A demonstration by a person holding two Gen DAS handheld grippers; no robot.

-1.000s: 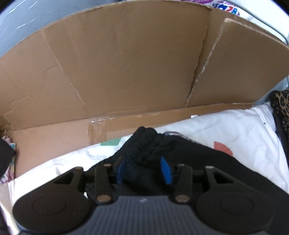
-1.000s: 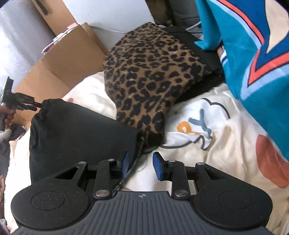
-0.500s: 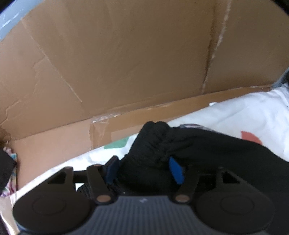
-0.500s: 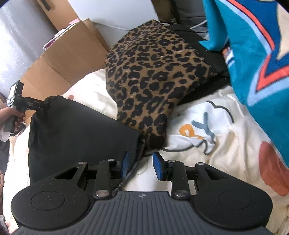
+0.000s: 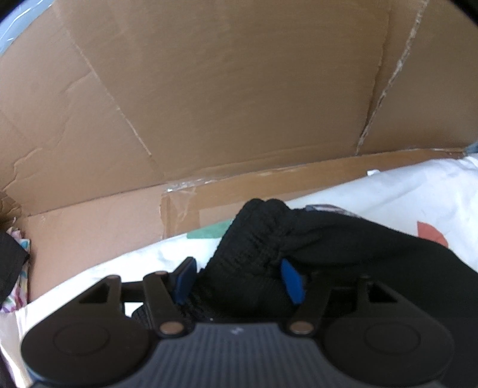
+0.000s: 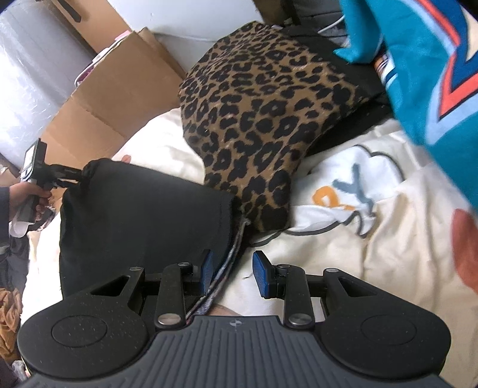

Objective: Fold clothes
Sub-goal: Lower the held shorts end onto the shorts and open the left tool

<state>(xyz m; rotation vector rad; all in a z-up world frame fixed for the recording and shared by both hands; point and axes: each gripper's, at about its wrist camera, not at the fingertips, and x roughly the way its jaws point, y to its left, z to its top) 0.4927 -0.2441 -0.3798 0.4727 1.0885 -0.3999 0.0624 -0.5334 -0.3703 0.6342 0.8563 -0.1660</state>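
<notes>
Flattened cardboard box [image 5: 227, 98] against bed; white wall [image 6: 191, 18] behind

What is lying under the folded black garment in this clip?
The black garment lies on a white printed bedsheet; its far corner tucks under the leopard-print garment. Whatever else is beneath the black fabric is covered and cannot be seen.

Cardboard box [image 5: 227, 98] walls off the far side just behind the black garment [image 5: 343, 256], only a thin strip of bed sheet [image 5: 397, 194] between them, so little room there. In the right wrist view the leopard-print garment [image 6: 263, 113] lies against the black garment's far corner, blocking that way. Teal cloth [image 6: 424, 68] hangs in at upper right. Bare sheet to the right of the black garment is free, approx. the widest gap.
</notes>
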